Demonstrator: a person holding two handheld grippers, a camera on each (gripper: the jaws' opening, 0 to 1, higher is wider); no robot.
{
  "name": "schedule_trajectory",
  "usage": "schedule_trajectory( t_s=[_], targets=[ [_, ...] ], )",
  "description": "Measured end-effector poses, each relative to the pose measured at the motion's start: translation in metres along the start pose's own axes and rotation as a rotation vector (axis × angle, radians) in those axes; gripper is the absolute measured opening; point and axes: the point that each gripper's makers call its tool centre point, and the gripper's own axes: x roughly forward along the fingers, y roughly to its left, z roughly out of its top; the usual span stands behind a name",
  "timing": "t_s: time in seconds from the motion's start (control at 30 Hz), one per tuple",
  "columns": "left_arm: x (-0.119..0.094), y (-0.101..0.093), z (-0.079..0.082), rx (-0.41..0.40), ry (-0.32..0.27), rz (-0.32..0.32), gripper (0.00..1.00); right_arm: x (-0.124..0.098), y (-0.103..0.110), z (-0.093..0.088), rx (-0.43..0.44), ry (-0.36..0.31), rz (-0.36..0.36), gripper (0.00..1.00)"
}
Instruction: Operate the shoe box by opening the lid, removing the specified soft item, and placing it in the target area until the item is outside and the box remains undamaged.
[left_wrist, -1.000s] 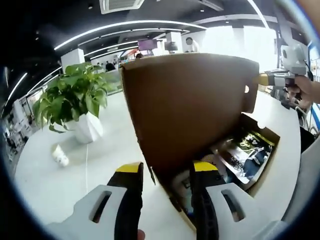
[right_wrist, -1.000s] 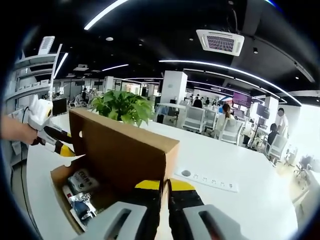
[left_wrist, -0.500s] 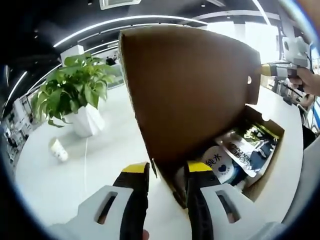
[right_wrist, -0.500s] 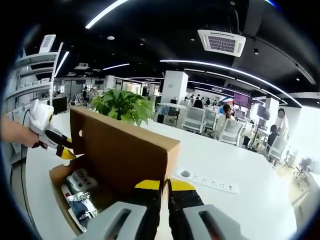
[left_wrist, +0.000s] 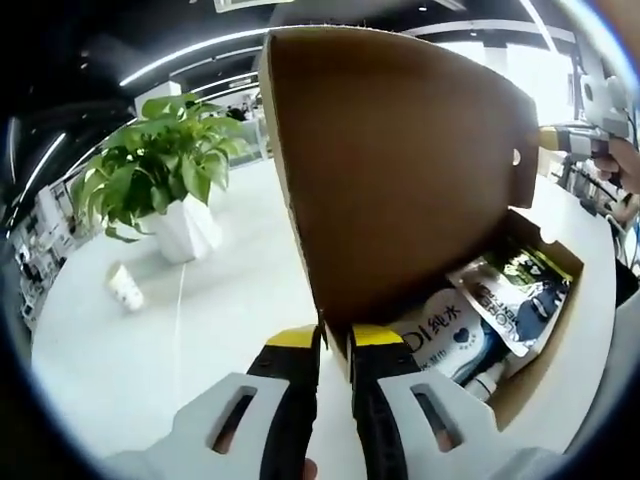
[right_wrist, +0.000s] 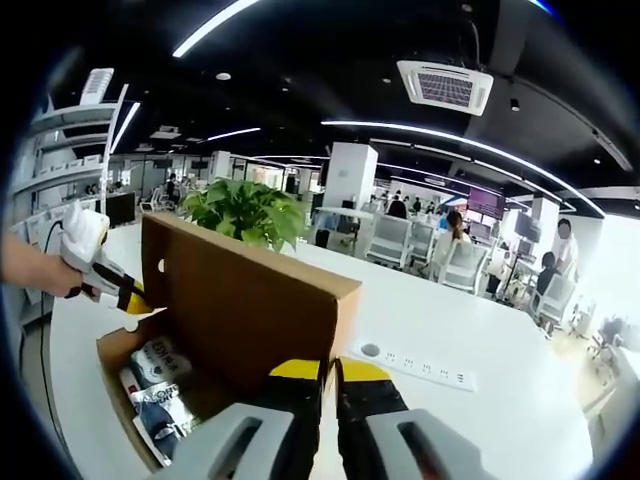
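Note:
A brown cardboard shoe box (left_wrist: 545, 345) stands on the white table with its lid (left_wrist: 400, 170) raised upright. Inside lie soft packets: a white pouch with blue writing (left_wrist: 450, 335) and a dark printed packet (left_wrist: 515, 300). My left gripper (left_wrist: 333, 345) is shut on the lid's lower edge at one end. At the lid's other end, my right gripper (right_wrist: 330, 372) is shut on the lid (right_wrist: 240, 300). The right gripper (left_wrist: 565, 140) comes into the left gripper view at the far right. The left gripper (right_wrist: 115, 290), held by a hand, meets the lid's far corner in the right gripper view. The packets (right_wrist: 160, 395) also lie inside the box there.
A potted plant (left_wrist: 165, 175) in a white pot and a small paper cup (left_wrist: 125, 290) stand on the table (left_wrist: 150, 370) left of the box. A white power strip (right_wrist: 420, 370) lies on the table beyond the right gripper. Chairs and people are far behind.
My left gripper's jaws have closed from a wide gap onto the lid's edge, and the lid fills more of that view. The right gripper has kept its hold.

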Motion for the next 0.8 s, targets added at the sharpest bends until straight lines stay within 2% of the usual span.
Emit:
schedule_trajectory(
  t_s=[0.37,0.8],
  targets=[
    [0.0,0.003,0.0,-0.004,-0.004,0.009,0.03,0.004,-0.001,0.002,-0.015,0.003,0.003,0.0],
    [0.001,0.003,0.0,-0.002,-0.002,0.01,0.02,0.013,-0.005,0.002,-0.017,0.004,0.005,0.0]
  ],
)
